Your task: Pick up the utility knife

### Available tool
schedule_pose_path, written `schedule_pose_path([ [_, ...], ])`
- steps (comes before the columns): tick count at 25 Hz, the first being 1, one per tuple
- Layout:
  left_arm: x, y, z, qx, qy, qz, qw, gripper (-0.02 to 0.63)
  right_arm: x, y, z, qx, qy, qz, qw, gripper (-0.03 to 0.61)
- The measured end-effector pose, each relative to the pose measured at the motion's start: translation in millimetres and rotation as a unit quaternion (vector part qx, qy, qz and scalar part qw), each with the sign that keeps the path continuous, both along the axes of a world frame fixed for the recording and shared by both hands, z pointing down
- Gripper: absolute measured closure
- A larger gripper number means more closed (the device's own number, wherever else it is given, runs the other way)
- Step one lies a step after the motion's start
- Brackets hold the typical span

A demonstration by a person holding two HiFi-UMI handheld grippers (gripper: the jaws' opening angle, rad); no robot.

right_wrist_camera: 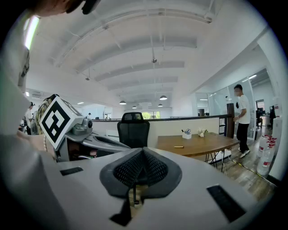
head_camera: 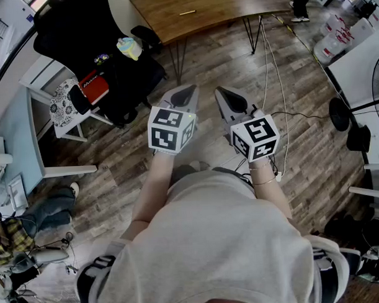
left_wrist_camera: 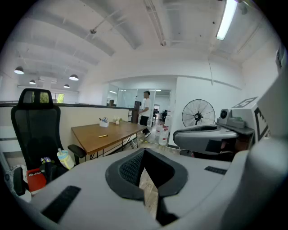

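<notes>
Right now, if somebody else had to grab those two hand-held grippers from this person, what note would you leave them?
The left gripper is shut and empty.
The right gripper is shut and empty, level with it and close by.
A small yellow item, probably the utility knife though too small to be sure, lies on the wooden table ahead, well beyond both grippers.
Done: nothing; nothing has been picked up.
Left: step up to the table, open one gripper, close it on the knife and lift.
</notes>
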State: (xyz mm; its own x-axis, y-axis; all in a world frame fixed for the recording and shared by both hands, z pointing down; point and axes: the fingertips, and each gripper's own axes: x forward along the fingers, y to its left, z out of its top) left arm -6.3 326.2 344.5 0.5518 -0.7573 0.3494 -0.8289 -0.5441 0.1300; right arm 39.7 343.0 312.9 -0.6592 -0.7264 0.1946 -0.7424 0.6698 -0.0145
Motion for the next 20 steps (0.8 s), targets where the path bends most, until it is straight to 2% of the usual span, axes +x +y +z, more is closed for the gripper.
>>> schedule_pose_path([
  [3,0,4,5,-0.005,-0.009,0.017,0.9998,0.601,-8,6,5,-0.003,0.004,-0.001,1.000,0.575],
  [7,-9,5,6,-0.007,-0.009,0.015,0.9998,0.601,-12,5,12,-0.010,0.009,0.002,1.000,0.575],
  [20,-24,9,6,-0.010,0.028,0.030,0.9991,0.601,-16,3,15,-0.014,0.009,0.027,0.999,0.575],
])
